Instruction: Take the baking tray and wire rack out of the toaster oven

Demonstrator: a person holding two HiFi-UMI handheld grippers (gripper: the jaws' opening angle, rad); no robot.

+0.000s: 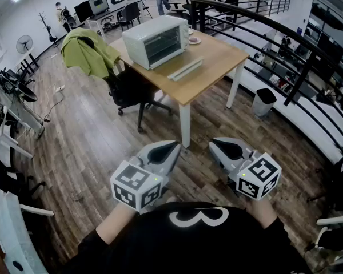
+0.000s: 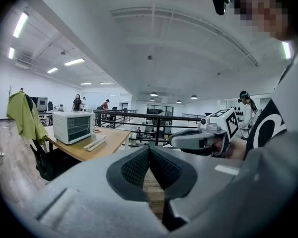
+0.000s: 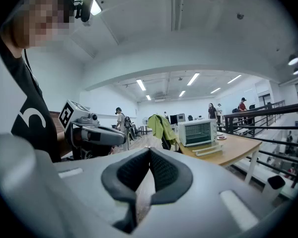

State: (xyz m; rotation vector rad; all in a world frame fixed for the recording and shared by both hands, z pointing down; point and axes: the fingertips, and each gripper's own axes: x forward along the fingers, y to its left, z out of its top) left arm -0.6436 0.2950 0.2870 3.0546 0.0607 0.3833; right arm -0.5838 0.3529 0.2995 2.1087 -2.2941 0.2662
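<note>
From the head view, the toaster oven (image 1: pixel 158 40) stands on a wooden surface (image 1: pixel 211 67) well ahead of the person, its glass door shut. What is inside cannot be made out. A long pale strip (image 1: pixel 185 69) lies on the surface just in front of it. A chair draped with a green jacket (image 1: pixel 90 51) stands beside the surface. The left gripper (image 1: pixel 174 146) and right gripper (image 1: pixel 216 145) are held side by side over the wood floor (image 1: pixel 91 130), far from the oven. In the left gripper view the jaws are pressed together with nothing between them, and the oven shows small at the left. In the right gripper view the jaws likewise meet on nothing, with the oven in the distance to the right.
</note>
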